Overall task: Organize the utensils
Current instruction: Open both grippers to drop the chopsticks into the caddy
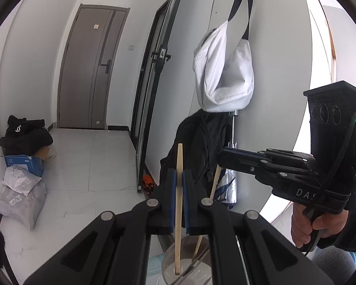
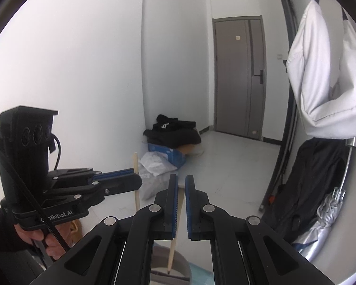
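The left chopstick [image 1: 178, 204] is clamped upright in the left tongs [image 1: 179, 199], pinched a little above its middle, its lower end dipping into the cup [image 1: 168, 267] below. It is a thin, pale stick of wood or bamboo: light, stiff, smooth enough to swivel between flat pads, and likely to pivot if held at just 1 spot. A grip near the middle, as here, should keep it from tipping.

A 2nd chopstick [image 2: 175, 232] leans in the same cup, its upper part running up between the pads of the right tongs [image 2: 181, 204]. Those pads are closed to a narrow gap, but whether they actually pinch the stick I cannot tell; it seems to lie against the left pad only. From the left view its top disappears behind the right tongs' fingers [image 1: 239, 160].

The cup looks clear and light, so a sideways tug on either stick may topple it. A hand [image 1: 306, 225] grips the right handle.
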Tool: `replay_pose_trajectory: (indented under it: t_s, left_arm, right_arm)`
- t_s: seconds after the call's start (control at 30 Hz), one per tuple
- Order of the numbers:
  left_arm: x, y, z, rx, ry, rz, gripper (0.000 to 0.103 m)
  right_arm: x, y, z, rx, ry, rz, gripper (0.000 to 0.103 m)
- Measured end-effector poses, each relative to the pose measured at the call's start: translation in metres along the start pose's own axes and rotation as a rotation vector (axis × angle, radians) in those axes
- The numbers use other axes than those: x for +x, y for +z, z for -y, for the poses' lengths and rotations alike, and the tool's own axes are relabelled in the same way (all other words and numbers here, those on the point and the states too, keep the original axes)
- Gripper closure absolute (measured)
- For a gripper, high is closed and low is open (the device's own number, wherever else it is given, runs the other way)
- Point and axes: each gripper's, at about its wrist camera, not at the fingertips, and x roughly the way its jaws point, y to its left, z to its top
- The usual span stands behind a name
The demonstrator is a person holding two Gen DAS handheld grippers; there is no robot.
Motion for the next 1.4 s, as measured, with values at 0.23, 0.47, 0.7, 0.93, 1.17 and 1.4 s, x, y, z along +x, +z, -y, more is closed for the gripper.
replay_pose_trajectory:
  t_s: [0.23, 0.47, 0.7, 0.93, 1.17, 1.4]
  left_arm:
    - [0.001, -0.008, -0.001, -0.031, -0.041, -0.092, 0.1]
    - [-0.013, -0.003, -0.009, -0.108, -0.002, -0.183, 0.1]
    - [-0.056, -0.007, -0.013, -0.205, 0.196, -0.138, 0.041]
    - [-0.092, -0.008, 0.015, -0.201, 0.385, -0.086, 0.013]
    - [-0.122, -0.016, 0.043, -0.176, 0.454, -0.061, 0.012]
    - [-0.134, -0.041, 0.05, -0.193, 0.497, -0.048, 0.005]
  right_arm:
    - [0.015, -0.021, 0.0, 0.013, 0.003, -0.063, 0.098]
    - [0.015, -0.052, 0.005, 0.067, 0.063, -0.083, 0.092]
    - [-0.031, -0.064, 0.013, 0.165, 0.032, -0.067, 0.067]
    - [-0.081, -0.059, -0.009, 0.196, 0.008, 0.004, 0.033]
    - [-0.121, -0.067, -0.044, 0.202, -0.033, 0.074, 0.028]
    - [-0.148, -0.088, -0.063, 0.241, -0.028, 0.119, 0.014]
